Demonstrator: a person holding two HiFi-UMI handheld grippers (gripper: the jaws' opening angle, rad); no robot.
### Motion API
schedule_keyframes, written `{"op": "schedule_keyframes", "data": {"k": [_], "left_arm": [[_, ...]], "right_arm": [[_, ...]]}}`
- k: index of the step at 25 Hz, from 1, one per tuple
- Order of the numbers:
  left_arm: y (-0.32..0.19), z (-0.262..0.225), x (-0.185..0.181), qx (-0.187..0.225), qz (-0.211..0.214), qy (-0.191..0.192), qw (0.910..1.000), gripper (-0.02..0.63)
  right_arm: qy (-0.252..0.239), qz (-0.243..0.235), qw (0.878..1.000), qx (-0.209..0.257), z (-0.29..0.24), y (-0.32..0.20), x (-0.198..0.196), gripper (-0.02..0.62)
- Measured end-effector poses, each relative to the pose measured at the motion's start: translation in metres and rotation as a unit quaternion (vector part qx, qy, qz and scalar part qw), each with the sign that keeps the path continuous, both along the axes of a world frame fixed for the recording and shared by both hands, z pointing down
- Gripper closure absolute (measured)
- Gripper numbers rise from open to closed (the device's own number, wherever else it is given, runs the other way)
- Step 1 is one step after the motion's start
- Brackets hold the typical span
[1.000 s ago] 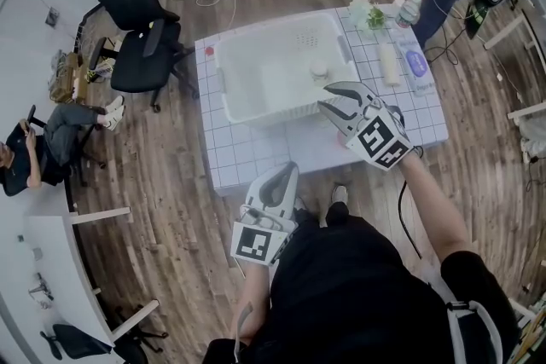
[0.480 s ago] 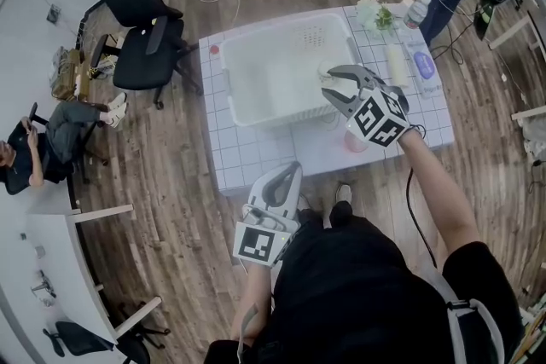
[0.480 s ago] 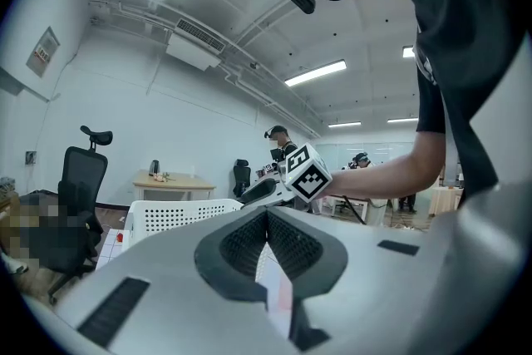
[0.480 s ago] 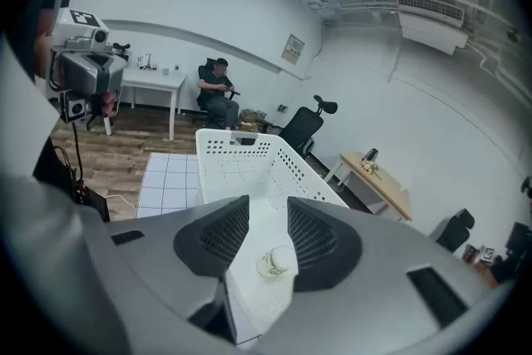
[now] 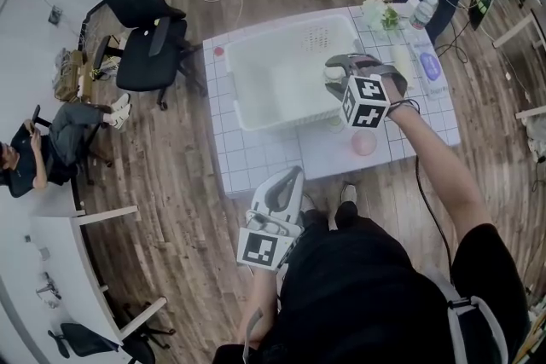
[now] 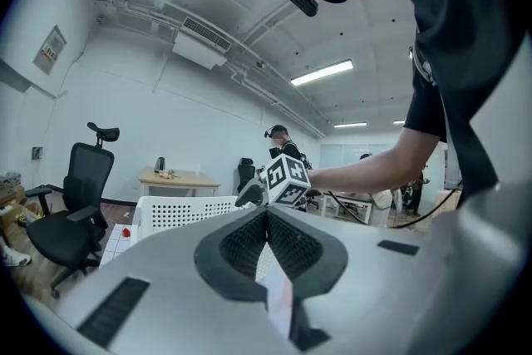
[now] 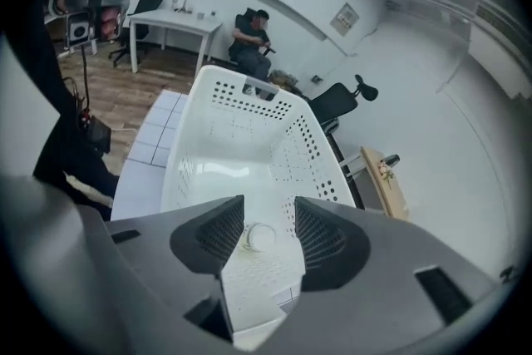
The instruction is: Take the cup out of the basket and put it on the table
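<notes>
A white perforated basket (image 5: 256, 117) stands on the white gridded table (image 5: 281, 159). A small clear cup (image 7: 258, 236) rests on the basket floor near its right wall. My right gripper (image 5: 334, 72) reaches down into the basket over the cup. Its jaws have just been opening and stand open, with the cup below and between them, untouched. In the right gripper view the open gripper (image 7: 268, 216) frames the cup and the basket wall (image 7: 241, 112). My left gripper (image 5: 286, 176) hangs shut and empty in front of the table, below its edge.
A pink object (image 5: 364, 143) lies on the table right of the basket. A bottle (image 5: 424, 8), flowers (image 5: 384, 13) and other items crowd the far right corner. A black office chair (image 5: 141, 21) stands left of the table. People are at the far left and top right.
My right gripper has swung from the table's front right over the basket rim and down inside it, rolling as it went, and its jaws have spread. The left gripper has stayed put.
</notes>
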State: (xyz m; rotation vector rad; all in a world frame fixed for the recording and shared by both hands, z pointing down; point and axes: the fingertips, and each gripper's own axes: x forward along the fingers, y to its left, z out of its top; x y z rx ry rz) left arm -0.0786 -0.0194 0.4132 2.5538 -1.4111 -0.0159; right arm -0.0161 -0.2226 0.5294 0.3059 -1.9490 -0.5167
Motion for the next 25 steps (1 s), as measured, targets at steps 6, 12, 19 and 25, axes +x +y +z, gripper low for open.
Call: {"op": "schedule_keyframes", "data": {"k": [6,12,19,25], "left_arm": [[-0.004,0.003,-0.004,-0.002,-0.005,-0.001,1.0,0.597],[-0.004,0.009,-0.011,-0.01,-0.012,-0.005,0.9999,0.597],[-0.007,0.011,-0.013,-0.018,-0.021,-0.003,0.9996,0.597],[-0.003,0.016,-0.017,-0.019,-0.024,-0.015,0.9994,0.597]], "right_arm": [[0.103,-0.054,0.993,0.007,0.029,-0.012,-0.001,0.391],[0.173,-0.09,0.981,-0.01,0.053,-0.018,0.001,0.367],[0.274,-0.134,0.952,-0.014,0.085,-0.034,0.006,0.331],[0.34,-0.158,0.927,-0.032,0.11,-0.038,0.014,0.318]]}}
